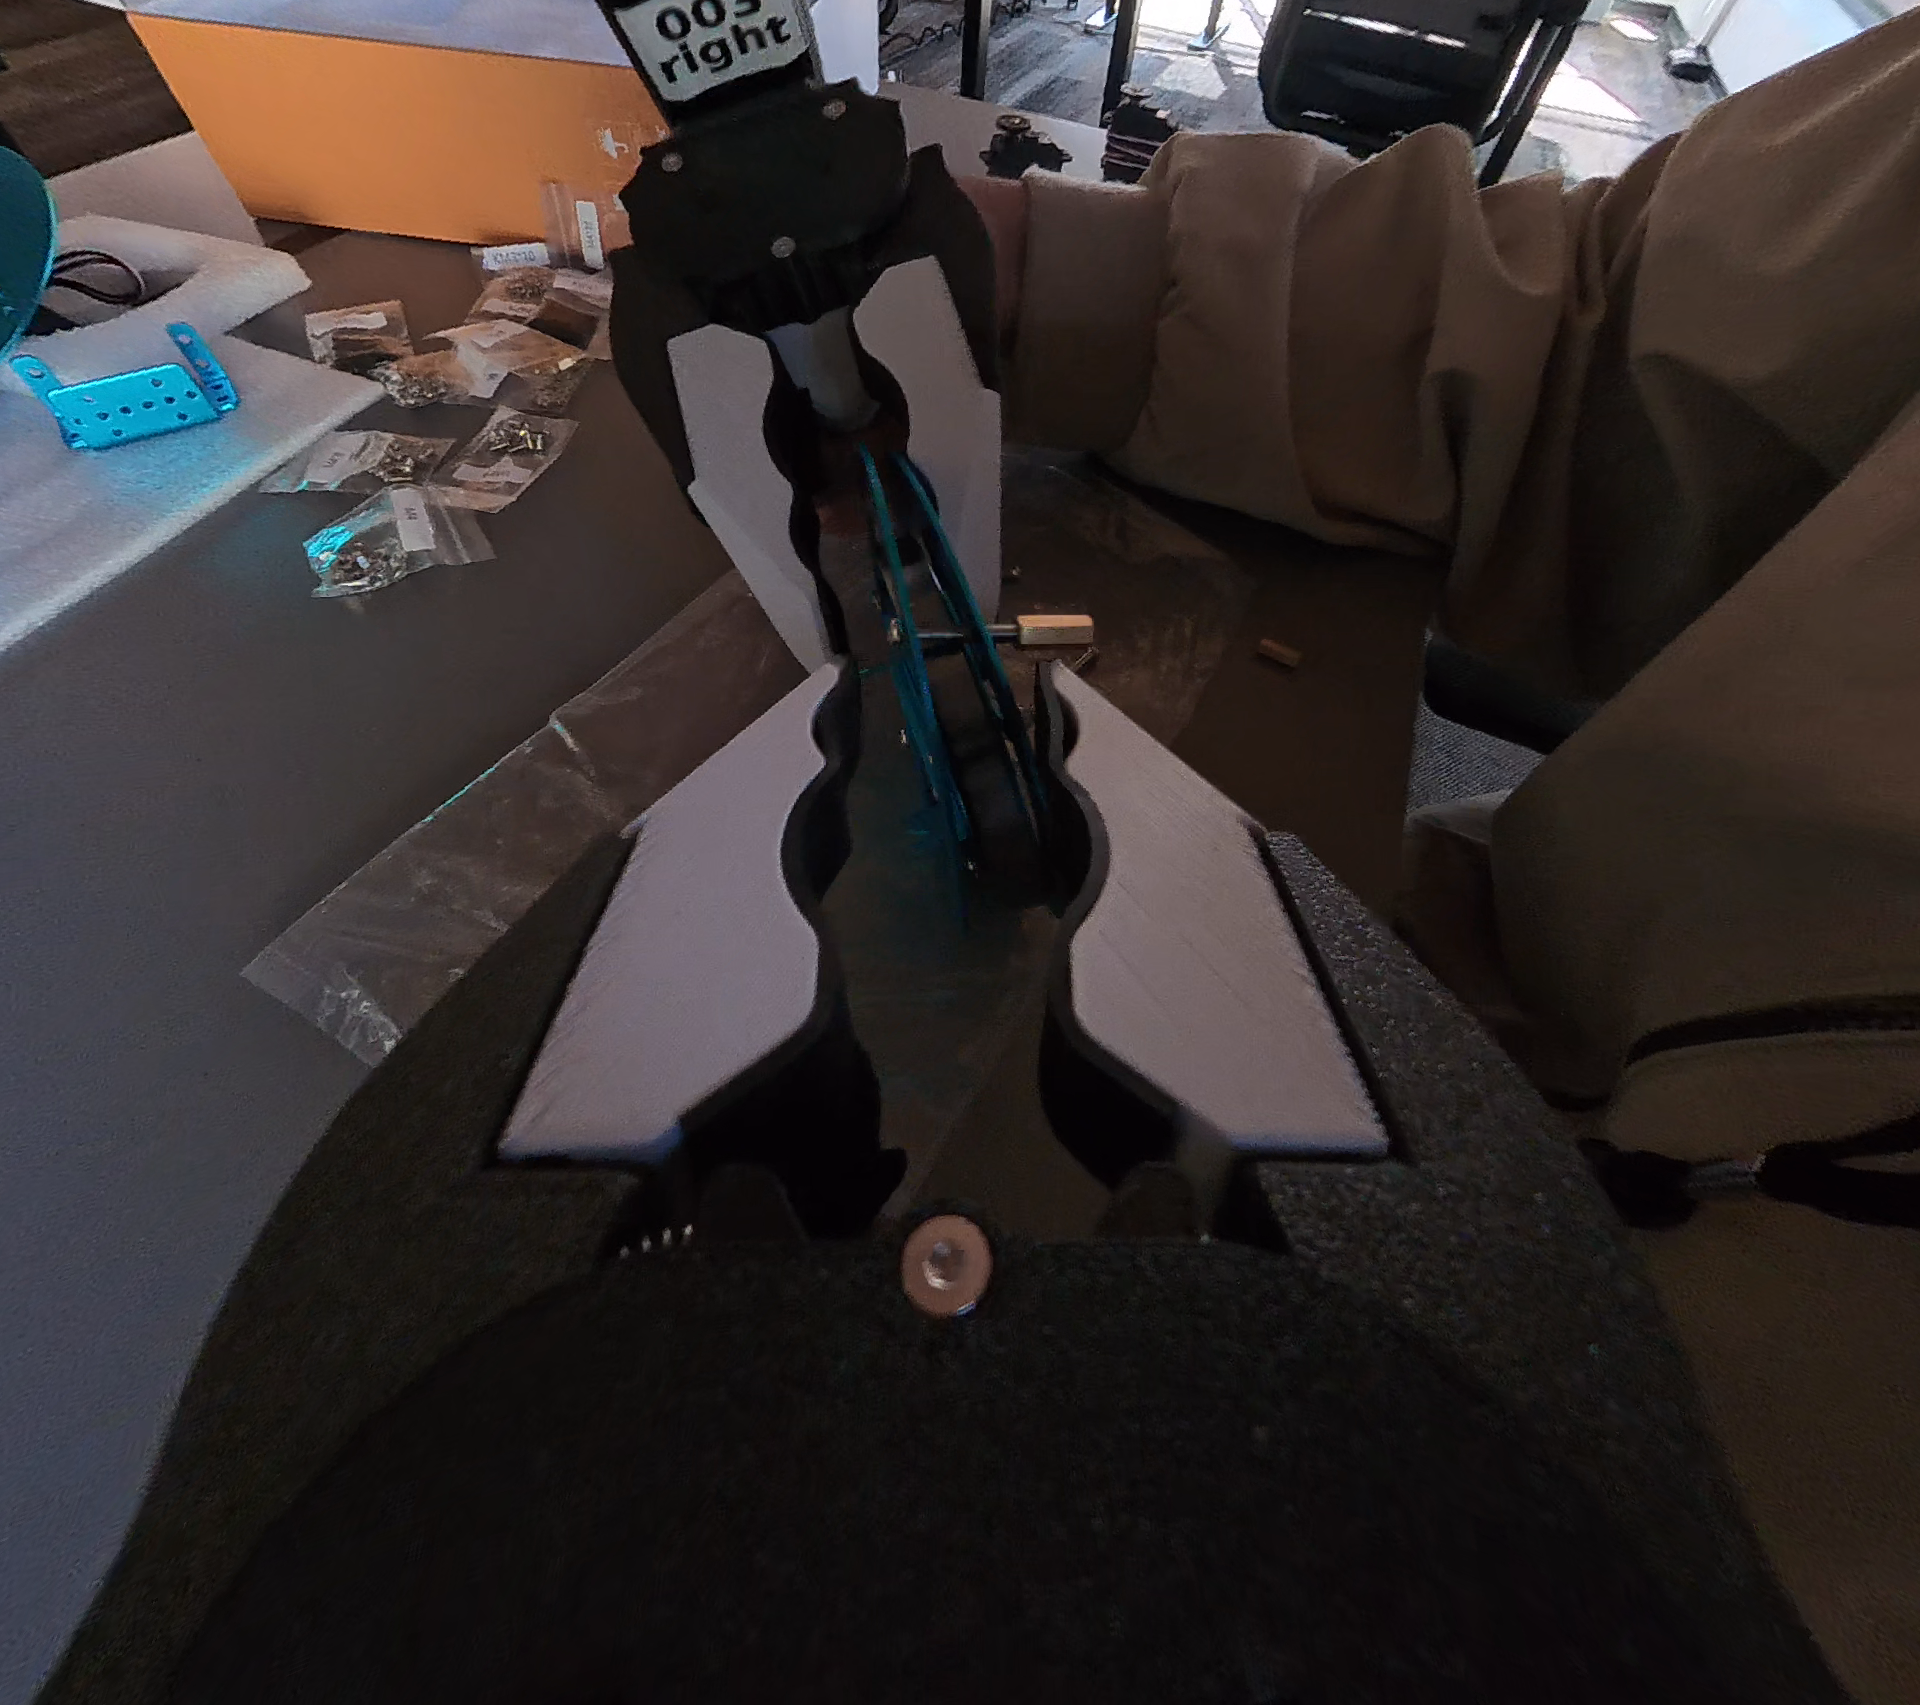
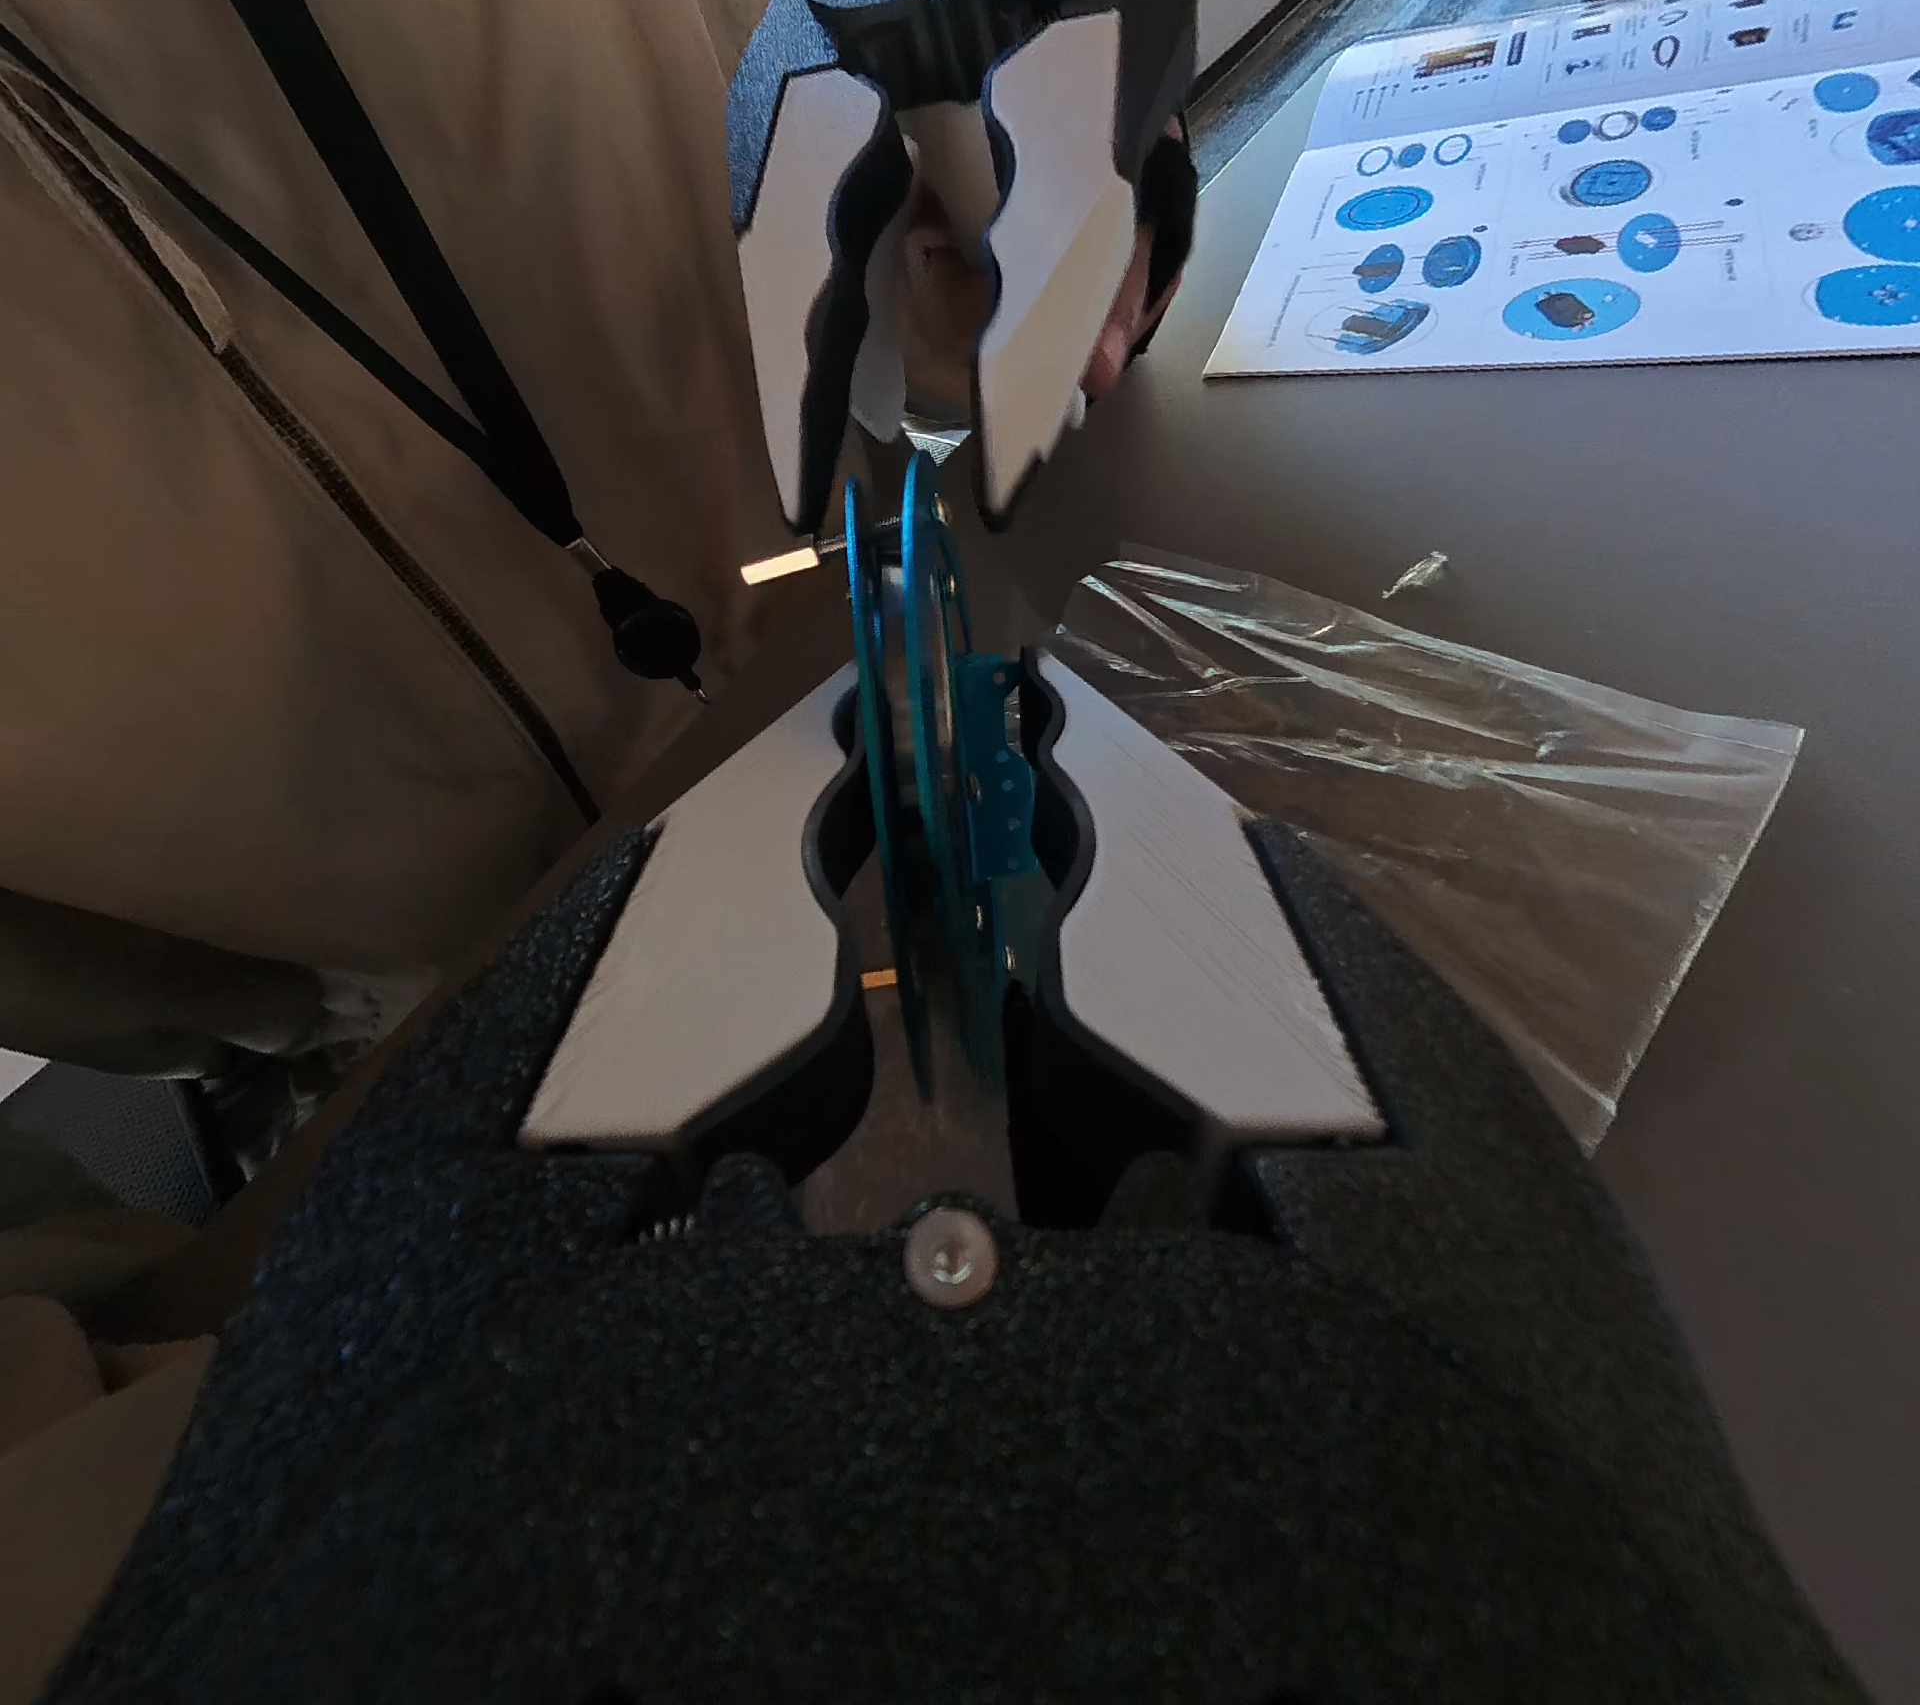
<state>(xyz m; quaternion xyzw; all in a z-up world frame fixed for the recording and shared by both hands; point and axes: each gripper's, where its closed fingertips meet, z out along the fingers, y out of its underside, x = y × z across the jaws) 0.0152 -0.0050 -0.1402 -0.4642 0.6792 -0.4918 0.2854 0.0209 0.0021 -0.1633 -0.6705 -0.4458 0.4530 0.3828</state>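
Observation:
A blue disc assembly (image 1: 928, 725), two thin blue discs with a black part between them, stands on edge above the dark table. My left gripper (image 1: 945, 679) is shut on its near edge. My right gripper (image 1: 904, 616) comes from the far side and closes on the opposite edge. In the right wrist view, my right gripper (image 2: 943, 679) grips the discs (image 2: 925, 720) and a blue perforated bracket (image 2: 1000, 772) fixed to them. The left gripper (image 2: 899, 507) clasps the far edge. A brass standoff (image 1: 1055, 627) sticks out sideways from the discs; it also shows in the right wrist view (image 2: 779, 566).
A clear plastic bag (image 2: 1403, 772) lies under the grippers. An illustrated instruction sheet (image 2: 1610, 201) is at the far right. Small bags of screws (image 1: 447, 429), a blue bracket (image 1: 135, 398) on white foam and an orange box (image 1: 395, 97) are at the left. A beige sleeve (image 1: 1455, 356) is close by. The grippers are tip to tip, or close to it.

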